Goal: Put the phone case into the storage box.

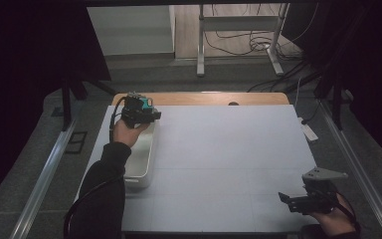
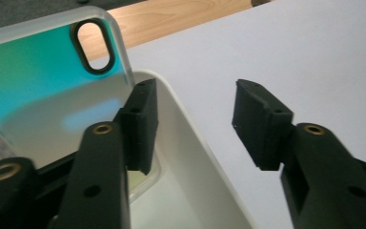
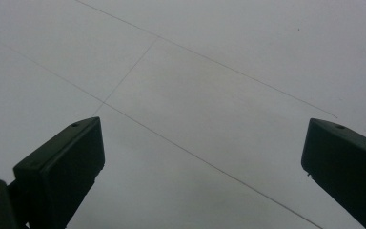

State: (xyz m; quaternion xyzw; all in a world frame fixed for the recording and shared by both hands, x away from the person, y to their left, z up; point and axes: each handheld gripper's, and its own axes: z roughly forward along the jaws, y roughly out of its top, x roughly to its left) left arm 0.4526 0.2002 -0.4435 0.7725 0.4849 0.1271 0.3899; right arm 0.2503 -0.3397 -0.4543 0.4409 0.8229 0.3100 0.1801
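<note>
A clear phone case with a teal-green sheen and an oval camera hole stands tilted in the white bin. It lies against the outer side of the near jaw, not between the pads. My left gripper is open above the bin's rim with nothing in the gap. In the high view the left gripper hovers over the far end of the bin, with a teal patch beside it. My right gripper rests low at the table's front right. Its jaws are wide open over bare white surface.
A white sheet covers the table, and a wooden strip shows along its far edge. Beyond it on the floor are a metal stand and loose cables. Dark curtains hang on both sides.
</note>
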